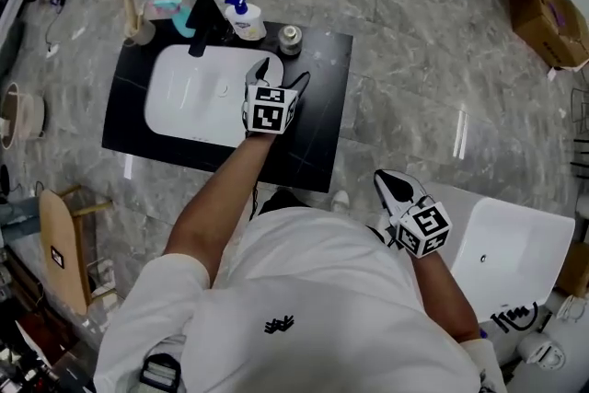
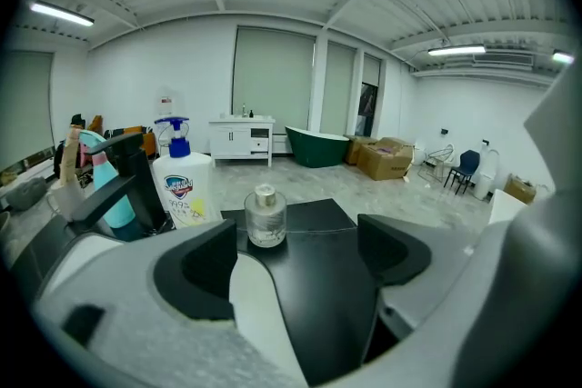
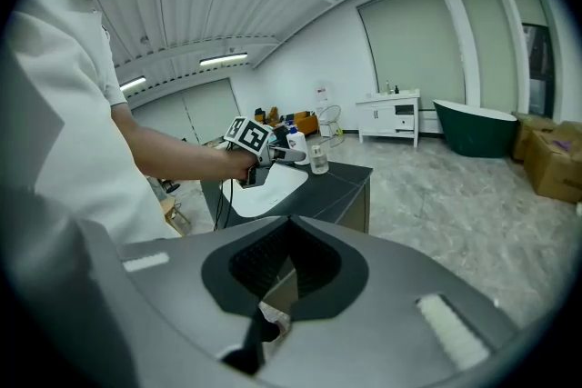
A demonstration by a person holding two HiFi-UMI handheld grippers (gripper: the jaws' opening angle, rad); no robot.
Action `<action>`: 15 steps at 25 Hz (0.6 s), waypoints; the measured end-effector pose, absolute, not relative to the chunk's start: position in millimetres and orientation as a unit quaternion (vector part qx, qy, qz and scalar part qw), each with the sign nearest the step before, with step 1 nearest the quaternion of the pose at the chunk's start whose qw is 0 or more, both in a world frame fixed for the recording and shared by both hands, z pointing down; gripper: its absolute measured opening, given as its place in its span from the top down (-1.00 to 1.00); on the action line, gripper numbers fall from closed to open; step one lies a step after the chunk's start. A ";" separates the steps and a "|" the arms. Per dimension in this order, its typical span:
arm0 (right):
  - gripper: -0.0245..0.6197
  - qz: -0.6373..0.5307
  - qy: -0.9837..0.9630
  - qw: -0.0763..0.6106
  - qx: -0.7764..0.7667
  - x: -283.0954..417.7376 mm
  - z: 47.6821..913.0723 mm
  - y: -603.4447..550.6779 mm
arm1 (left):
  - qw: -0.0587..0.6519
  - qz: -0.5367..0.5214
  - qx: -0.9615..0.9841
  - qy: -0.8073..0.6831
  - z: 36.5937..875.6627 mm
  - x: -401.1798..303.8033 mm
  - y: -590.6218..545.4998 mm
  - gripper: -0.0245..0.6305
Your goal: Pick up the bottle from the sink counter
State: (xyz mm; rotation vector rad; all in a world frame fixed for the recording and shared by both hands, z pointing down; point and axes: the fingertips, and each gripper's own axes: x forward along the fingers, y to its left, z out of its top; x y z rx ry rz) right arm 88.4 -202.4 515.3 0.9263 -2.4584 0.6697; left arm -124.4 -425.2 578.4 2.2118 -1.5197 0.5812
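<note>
On the black counter around the white sink stands a small clear glass bottle with a metal cap, at the back right corner. A white pump soap bottle stands left of it, beside the black faucet. My left gripper hovers over the sink's right rim, open and empty, a short way in front of the glass bottle. In the left gripper view the glass bottle stands ahead between the spread jaws of the gripper. My right gripper hangs by my hip, shut and empty, also.
A teal bottle and a beige item stand at the counter's back left. A wooden stool is at the left, cardboard boxes at the far right, and a white basin lies on the floor at the right.
</note>
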 end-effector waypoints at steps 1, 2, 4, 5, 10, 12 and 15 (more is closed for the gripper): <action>0.89 0.244 -0.881 0.215 0.343 87.2 516.4 -204.2 | 0.198 0.210 0.791 -0.540 585.2 -126.6 -433.5 -0.36; 0.89 0.247 -0.876 0.216 0.353 86.5 517.4 -206.1 | 0.199 0.213 0.791 -0.537 591.7 -128.8 -441.8 -0.38; 0.89 0.251 -0.866 0.220 0.373 85.9 518.7 -209.6 | 0.203 0.216 0.793 -0.532 603.9 -132.6 -457.6 -0.38; 0.89 0.254 -0.861 0.221 0.382 85.5 519.1 -211.1 | 0.205 0.218 0.794 -0.529 609.6 -134.2 -465.3 -0.38; 0.89 0.268 -0.833 0.227 0.427 84.9 521.6 -210.1 | 0.206 0.227 0.797 -0.520 634.1 -136.3 -499.7 -0.39; 0.89 0.274 -0.823 0.228 0.443 85.9 522.5 -208.7 | 0.200 0.228 0.802 -0.515 644.2 -133.5 -511.9 -0.39; 0.89 0.282 -0.810 0.229 0.461 86.1 524.2 -207.1 | 0.197 0.230 0.806 -0.509 653.8 -130.8 -526.7 -0.39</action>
